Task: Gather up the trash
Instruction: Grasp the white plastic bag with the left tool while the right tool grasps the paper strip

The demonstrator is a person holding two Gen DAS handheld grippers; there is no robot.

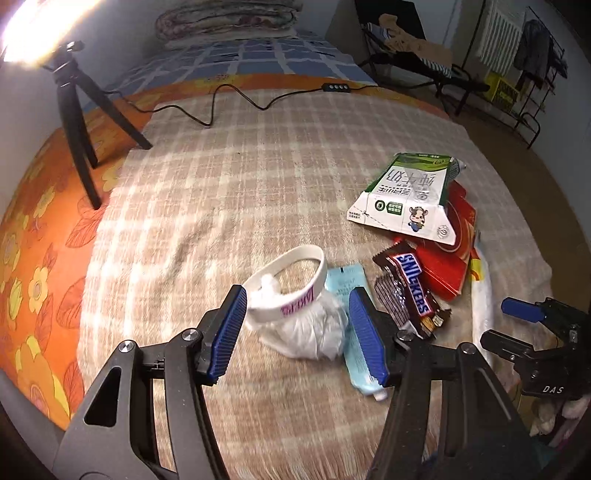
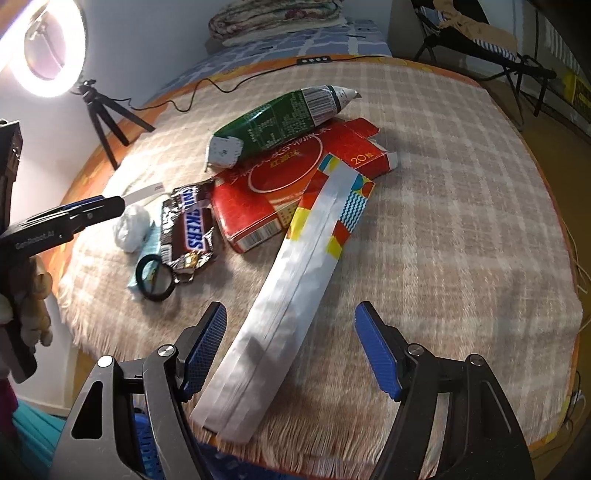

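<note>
Left gripper [image 1: 297, 334] gapes around the tissue [image 1: 314, 332]; only the right view shows the right gripper [image 2: 291, 350] wide over the long wrapper [image 2: 280, 306].

Black tripod [image 1: 79, 122] on plaid blanket [image 1: 221, 184], glowing ring light [image 2: 55, 44], folded quilt [image 1: 227, 18]
</note>
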